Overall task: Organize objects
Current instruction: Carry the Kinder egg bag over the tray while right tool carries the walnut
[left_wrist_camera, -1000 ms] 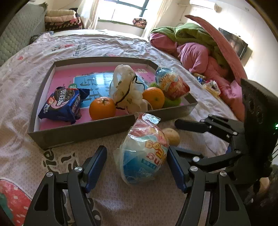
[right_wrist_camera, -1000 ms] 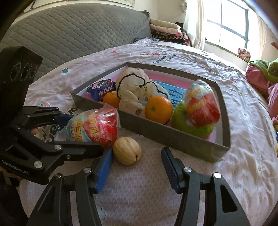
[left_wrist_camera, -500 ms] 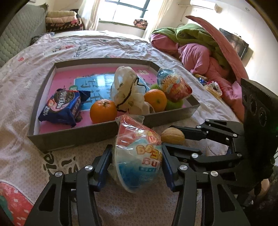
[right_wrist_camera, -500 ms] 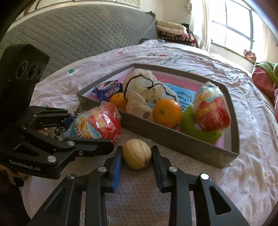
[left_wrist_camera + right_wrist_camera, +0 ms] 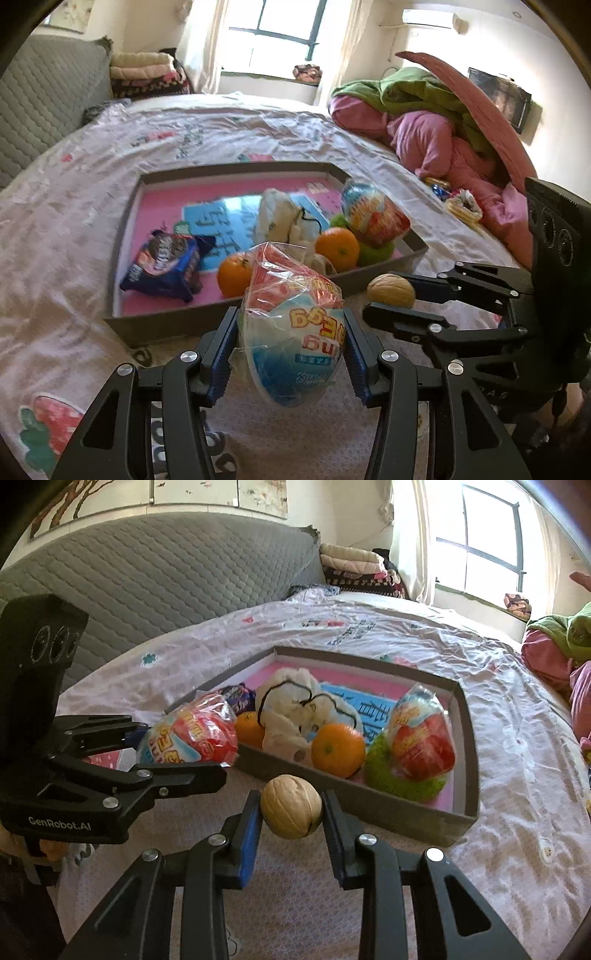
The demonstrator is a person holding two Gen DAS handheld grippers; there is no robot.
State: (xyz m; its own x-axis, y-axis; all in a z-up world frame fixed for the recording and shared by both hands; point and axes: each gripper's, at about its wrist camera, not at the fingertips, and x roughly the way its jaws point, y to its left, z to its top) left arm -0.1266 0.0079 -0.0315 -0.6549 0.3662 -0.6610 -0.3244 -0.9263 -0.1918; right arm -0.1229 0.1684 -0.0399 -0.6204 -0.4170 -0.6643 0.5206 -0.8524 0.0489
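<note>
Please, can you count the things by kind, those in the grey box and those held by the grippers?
Wrapped toy eggs: 2
Oranges: 2
Walnut: 1
Cookie pack: 1
White plush toy: 1
Green fuzzy thing: 1
Total: 8

Left tool (image 5: 290, 345), right tool (image 5: 291, 808): black angular linkages, silver screws, blue pads; white "GenRobot.AI" lettering.

light: strong daylight from the window (image 5: 280, 37), overexposed in both views | glare: wall (image 5: 546, 55) washed out, sheen on tray (image 5: 236, 206) floor and on snack wrapper (image 5: 295, 332) | shadows: soft, under tray wall on bed (image 5: 517, 709) | blur: slight motion smear in left view | distortion: fisheye bending, dark vignette corners
</note>
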